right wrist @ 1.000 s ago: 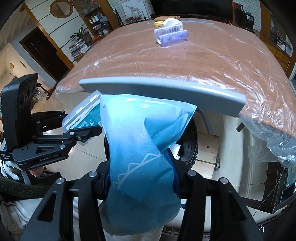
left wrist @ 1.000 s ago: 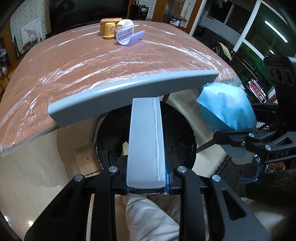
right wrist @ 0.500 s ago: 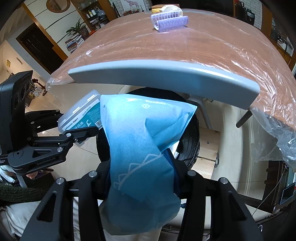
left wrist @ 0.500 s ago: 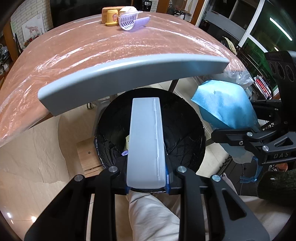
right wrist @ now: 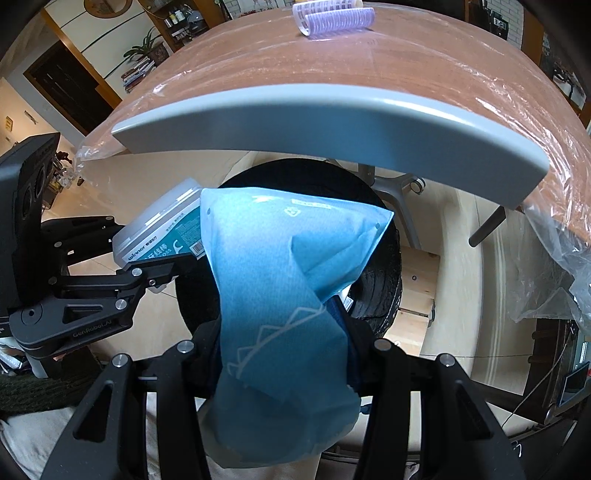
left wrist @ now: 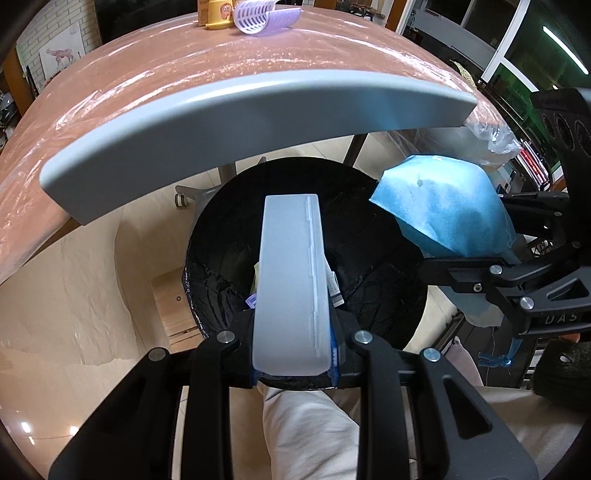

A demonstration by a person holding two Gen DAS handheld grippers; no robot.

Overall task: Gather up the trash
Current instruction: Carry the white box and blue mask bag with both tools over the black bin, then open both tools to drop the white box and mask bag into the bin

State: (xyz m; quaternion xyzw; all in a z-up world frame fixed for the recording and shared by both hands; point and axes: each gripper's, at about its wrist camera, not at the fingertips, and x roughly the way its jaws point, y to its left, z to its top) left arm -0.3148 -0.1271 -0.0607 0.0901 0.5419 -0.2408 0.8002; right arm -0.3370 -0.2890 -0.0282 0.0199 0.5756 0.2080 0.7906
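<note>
While both items hang over the black-lined trash bin (left wrist: 369, 258), neither has been let go. Left gripper (left wrist: 295, 354) is clamped on a translucent plastic case (left wrist: 290, 280), directly above the bin's mouth; right gripper (right wrist: 284, 350) pinches a blue wrapper (right wrist: 280, 280), nearer the bin's rim. Beyond the bin stand the grey chair back (left wrist: 240, 118) and the film-covered counter (left wrist: 184, 66), which carries a lilac basket (left wrist: 262, 16). Likely hazards: the light wrapper, released so close to the rim, may drift and land on the floor; the rigid case could strike the rim and bounce out.
</note>
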